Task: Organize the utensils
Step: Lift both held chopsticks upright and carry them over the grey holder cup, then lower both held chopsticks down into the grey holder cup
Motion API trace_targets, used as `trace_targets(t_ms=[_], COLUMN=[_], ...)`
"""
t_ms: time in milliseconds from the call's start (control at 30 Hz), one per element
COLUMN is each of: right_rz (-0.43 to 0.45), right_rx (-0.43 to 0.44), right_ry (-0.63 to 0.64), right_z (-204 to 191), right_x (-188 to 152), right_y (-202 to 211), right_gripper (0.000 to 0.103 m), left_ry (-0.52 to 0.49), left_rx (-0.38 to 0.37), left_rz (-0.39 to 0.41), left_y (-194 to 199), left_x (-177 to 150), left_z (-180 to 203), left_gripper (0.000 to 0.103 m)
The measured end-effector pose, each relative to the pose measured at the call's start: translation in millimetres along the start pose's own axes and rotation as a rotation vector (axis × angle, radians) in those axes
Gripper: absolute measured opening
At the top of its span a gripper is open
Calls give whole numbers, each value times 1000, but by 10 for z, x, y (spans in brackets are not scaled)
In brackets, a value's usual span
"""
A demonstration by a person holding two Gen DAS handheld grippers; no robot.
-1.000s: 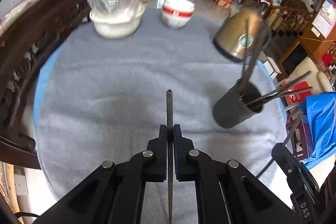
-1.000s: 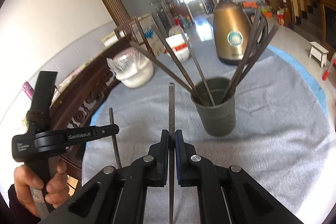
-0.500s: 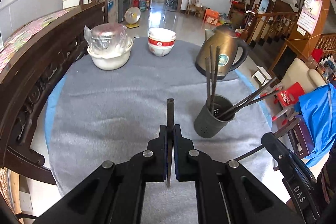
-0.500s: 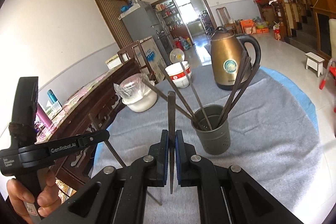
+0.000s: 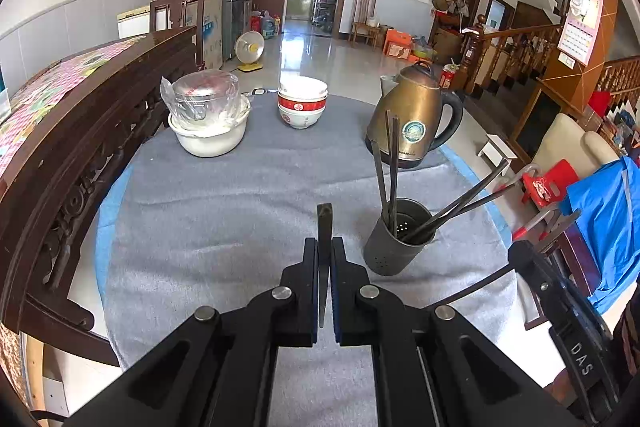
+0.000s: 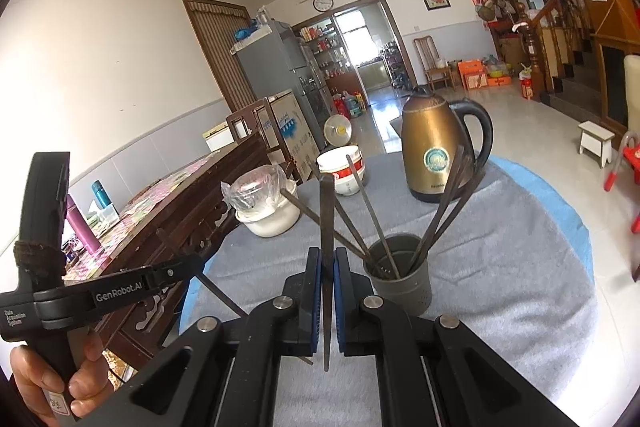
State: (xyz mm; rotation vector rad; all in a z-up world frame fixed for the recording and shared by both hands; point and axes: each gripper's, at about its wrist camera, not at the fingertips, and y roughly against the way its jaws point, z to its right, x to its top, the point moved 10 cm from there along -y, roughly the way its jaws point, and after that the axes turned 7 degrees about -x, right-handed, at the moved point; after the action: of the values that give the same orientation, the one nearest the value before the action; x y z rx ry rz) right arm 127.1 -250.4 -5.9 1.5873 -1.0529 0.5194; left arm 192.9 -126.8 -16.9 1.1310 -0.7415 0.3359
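Left gripper [image 5: 325, 259] and right gripper [image 6: 328, 267]: fingers of each clamped on one dark slim chopstick, near the perforated grey cylindrical holder [image 5: 394, 247] of chopsticks on the grey-clothed table [image 5: 224, 211]

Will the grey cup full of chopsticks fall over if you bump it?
It might. The tall, narrow grey perforated cup stands upright on the soft grey cloth, and the long dark chopsticks lean far out past its rim, so it is probably top-heavy. A gentle push low down would likely slide it; a knock on the chopsticks would more likely tip it.
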Motion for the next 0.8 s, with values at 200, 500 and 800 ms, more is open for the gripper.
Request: trace_targets(t_ms=[200, 500, 800], right_rz=[26, 63, 106], right_rx=[-9, -41, -59], right_ry=[8, -23, -64], right_z=[38, 230, 410], right_x=[106, 162, 261], right_y=[53, 115, 148], right_gripper=[6, 6, 6], left_ry=[-3, -25, -54], left_rx=[-16, -49, -74], left_rz=[-3, 24, 70], left_y=[22, 144, 231], left_x=[34, 177, 387], left_z=[23, 143, 334], left_gripper=[5, 5, 5])
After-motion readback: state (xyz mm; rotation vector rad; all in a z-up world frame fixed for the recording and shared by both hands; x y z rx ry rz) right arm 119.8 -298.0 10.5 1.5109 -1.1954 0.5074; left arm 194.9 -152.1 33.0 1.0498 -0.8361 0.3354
